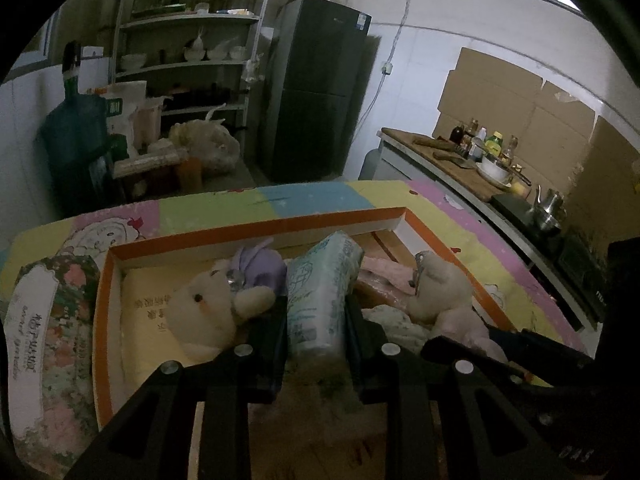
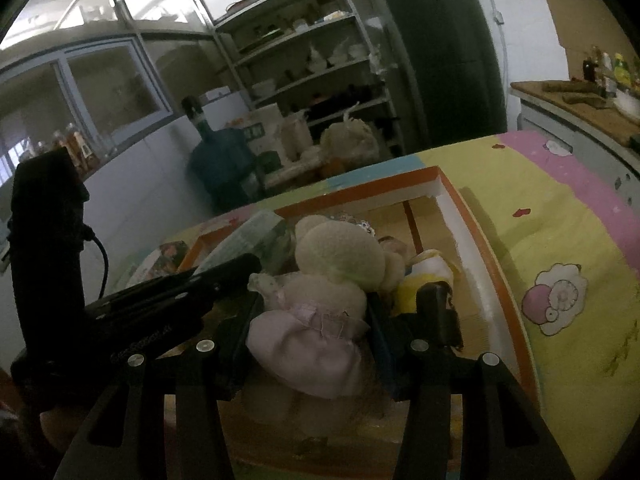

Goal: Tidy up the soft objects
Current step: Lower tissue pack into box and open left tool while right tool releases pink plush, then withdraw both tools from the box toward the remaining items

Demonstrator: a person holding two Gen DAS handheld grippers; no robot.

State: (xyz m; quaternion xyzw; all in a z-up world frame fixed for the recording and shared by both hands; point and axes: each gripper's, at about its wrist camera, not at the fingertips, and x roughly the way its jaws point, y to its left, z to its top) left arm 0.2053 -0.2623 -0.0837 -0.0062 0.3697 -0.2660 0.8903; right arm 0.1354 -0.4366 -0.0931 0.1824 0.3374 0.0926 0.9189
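Kitchen surface carries orange-rimmed box (image 1: 256, 226). Left claw (image 1: 316, 320) clamped on tissue pack (image 1: 320, 292), right claw (image 2: 310, 320) on plush toy (image 2: 316, 320), both over box. Step: placing. Next: lower, release.

A desk (image 1: 312, 200) under a pastel patchwork cloth (image 2: 560, 216) printed with cartoon sheep carries a shallow orange-rimmed cardboard box (image 1: 256, 228), and just left of the box lies a flat floral-printed pack (image 1: 48, 320) on the cloth.
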